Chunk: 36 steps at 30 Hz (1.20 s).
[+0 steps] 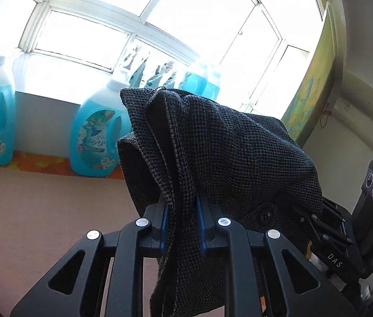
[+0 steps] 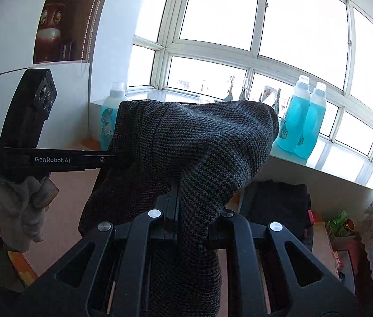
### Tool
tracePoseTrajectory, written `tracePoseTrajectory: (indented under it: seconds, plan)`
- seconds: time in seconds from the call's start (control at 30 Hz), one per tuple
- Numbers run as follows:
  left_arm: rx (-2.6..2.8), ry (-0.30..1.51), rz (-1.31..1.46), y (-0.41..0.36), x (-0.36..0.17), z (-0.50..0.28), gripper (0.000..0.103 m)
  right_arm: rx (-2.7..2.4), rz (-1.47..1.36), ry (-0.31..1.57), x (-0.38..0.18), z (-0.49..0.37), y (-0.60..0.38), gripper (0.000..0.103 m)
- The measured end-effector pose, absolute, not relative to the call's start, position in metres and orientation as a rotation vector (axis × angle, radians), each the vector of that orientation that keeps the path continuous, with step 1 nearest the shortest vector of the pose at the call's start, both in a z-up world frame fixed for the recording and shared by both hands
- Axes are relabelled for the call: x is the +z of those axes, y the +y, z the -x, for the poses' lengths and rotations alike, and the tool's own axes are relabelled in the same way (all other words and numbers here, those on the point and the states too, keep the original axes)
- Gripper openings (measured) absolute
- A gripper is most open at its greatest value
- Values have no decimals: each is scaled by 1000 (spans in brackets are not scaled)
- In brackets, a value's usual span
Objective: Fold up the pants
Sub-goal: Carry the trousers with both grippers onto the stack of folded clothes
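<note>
The pants (image 1: pixel 226 158) are dark grey houndstooth cloth with a black button near the waist. My left gripper (image 1: pixel 182 211) is shut on a bunched fold of them and holds it up in the air; cloth drapes over the fingertips and hangs down between the arms. My right gripper (image 2: pixel 183 198) is shut on another part of the pants (image 2: pixel 186 153), which drape over it and hide its fingertips. The right gripper also shows at the right of the left wrist view (image 1: pixel 315 222), and the left one at the left of the right wrist view (image 2: pixel 102 159). Both hold the garment raised.
Blue detergent bottles (image 1: pixel 96 137) (image 2: pixel 300 121) stand on the windowsill under a large bright window. A pinkish surface (image 1: pixel 41 206) lies below. A dark folded garment (image 2: pixel 278 203) lies at right, near clutter. A shelf with a vase (image 2: pixel 50 31) is upper left.
</note>
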<state>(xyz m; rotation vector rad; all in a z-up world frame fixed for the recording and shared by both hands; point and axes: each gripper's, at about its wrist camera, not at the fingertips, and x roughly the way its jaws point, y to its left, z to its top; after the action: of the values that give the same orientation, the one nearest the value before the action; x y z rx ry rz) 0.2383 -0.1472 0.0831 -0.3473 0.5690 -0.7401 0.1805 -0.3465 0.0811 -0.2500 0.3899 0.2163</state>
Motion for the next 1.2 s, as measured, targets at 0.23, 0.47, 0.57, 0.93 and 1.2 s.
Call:
tracePoseTrajectory:
  seconds: [0.23, 0.47, 0.57, 0.93, 1.2]
  plan:
    - [-795, 547, 311, -225, 104, -283, 16, 141, 268, 361, 103, -221, -412, 13]
    - [-815, 559, 287, -295, 94, -333, 16, 97, 288, 365, 95, -281, -469, 13]
    - [-814, 572, 295, -316, 80, -354, 16, 91, 301, 378, 84, -307, -495, 13]
    - [-759, 687, 277, -377, 15, -417, 16, 146, 208, 522, 9, -401, -576, 13]
    - [-668, 748, 251, -388, -8, -451, 21, 69, 42, 707, -43, -443, -639, 28]
